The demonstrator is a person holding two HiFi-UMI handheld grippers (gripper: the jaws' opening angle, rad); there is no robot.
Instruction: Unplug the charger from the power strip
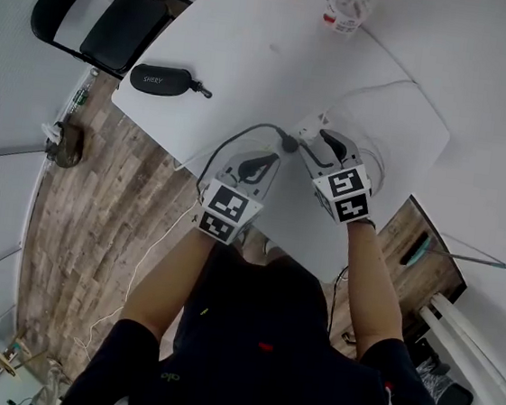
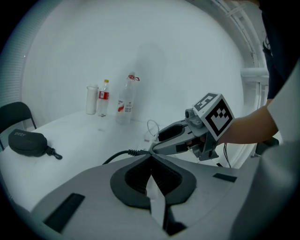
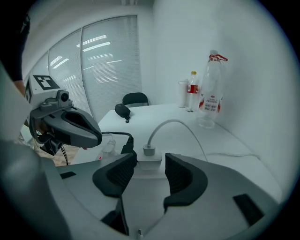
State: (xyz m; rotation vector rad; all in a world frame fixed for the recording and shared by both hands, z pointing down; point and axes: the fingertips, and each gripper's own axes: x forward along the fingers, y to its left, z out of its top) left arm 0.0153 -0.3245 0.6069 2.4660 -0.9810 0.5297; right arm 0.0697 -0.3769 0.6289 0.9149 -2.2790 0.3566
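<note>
Right gripper view: white, cabled charger (image 3: 149, 161)

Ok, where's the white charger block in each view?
Head view: white charger block, just right of centre.
Left gripper view: at centre.
Right gripper view: bottom centre.
Shared landmark: black oval zip case, to its left in every view.
</note>
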